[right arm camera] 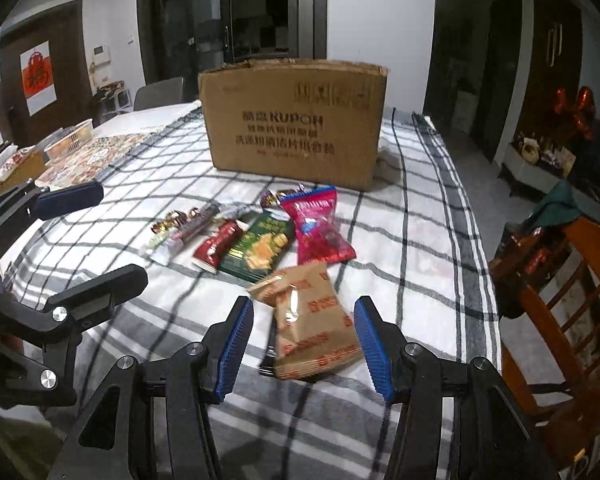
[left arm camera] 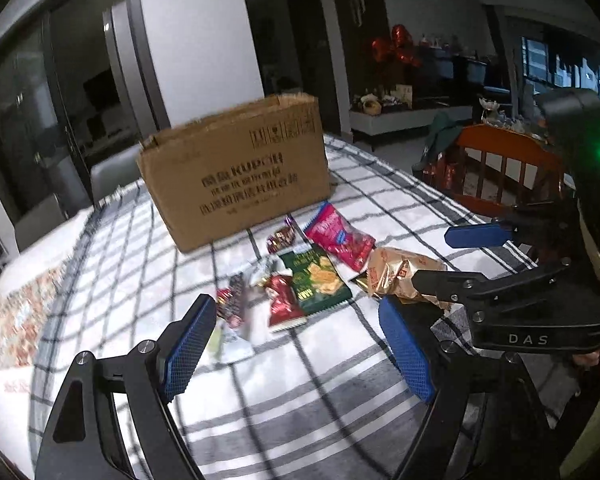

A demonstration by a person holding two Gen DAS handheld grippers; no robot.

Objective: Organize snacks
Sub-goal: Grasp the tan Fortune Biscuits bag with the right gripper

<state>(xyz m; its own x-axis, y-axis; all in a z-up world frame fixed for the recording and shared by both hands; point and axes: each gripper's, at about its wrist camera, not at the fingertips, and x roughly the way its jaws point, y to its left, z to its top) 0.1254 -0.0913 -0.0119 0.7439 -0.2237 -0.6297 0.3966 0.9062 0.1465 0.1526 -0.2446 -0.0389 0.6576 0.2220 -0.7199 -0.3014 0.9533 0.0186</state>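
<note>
both wrist views low over checked tablecloth (left arm camera: 308, 360), facing cardboard box (right arm camera: 296, 124); shared: snack cluster (right view nearer).

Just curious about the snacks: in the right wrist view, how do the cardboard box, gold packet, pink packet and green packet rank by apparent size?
1. cardboard box
2. gold packet, though nearness to the camera enlarges it
3. pink packet and green packet look alike; no ranking.

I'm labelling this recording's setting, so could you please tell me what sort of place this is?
Most likely a home's living and dining room: a table under a checked cloth bearing snack packets and a cardboard box, a wooden chair beside it, and a sideboard with ornaments.
</note>
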